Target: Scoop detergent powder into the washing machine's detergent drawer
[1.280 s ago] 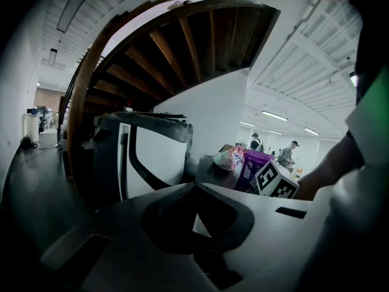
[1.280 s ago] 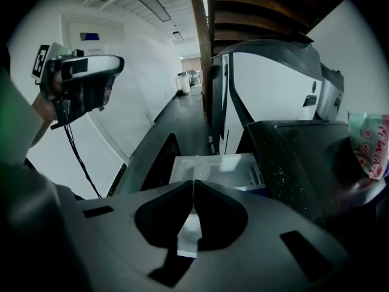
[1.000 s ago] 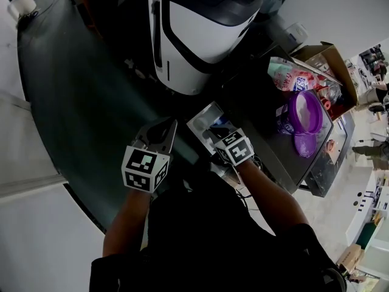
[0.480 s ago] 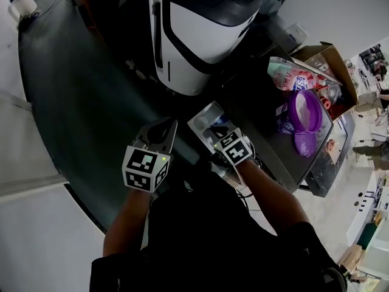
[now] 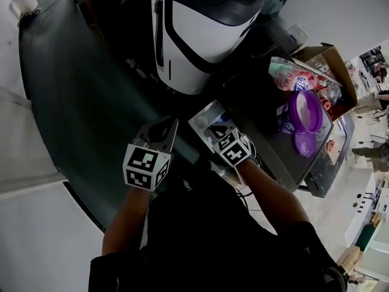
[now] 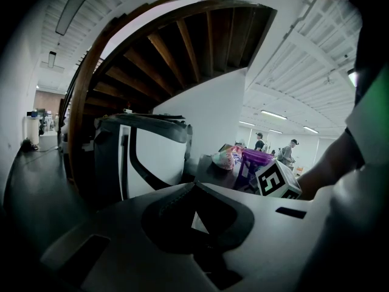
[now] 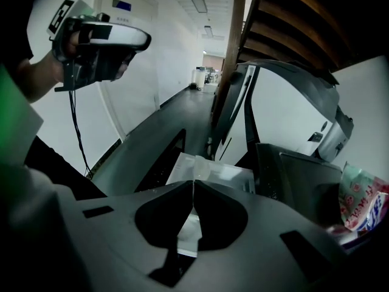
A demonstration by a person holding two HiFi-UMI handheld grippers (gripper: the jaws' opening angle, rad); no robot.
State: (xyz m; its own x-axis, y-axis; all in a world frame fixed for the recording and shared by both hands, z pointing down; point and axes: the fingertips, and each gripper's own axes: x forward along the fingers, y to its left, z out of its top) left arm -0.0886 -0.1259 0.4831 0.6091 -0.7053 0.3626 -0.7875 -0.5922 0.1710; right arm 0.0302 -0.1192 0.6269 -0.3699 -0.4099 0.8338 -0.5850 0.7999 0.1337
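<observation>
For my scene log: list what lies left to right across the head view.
White container → left tool → right tool → purple detergent tub. The washing machine and its drawer overlap the tools, so they are left out.

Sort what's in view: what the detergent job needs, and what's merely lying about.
Job: detergent drawer; open purple powder tub; its lid; right gripper, shut, at the drawer.
Lying about: printed pouch; cardboard box; white-and-black machine; left gripper, shut and empty.
</observation>
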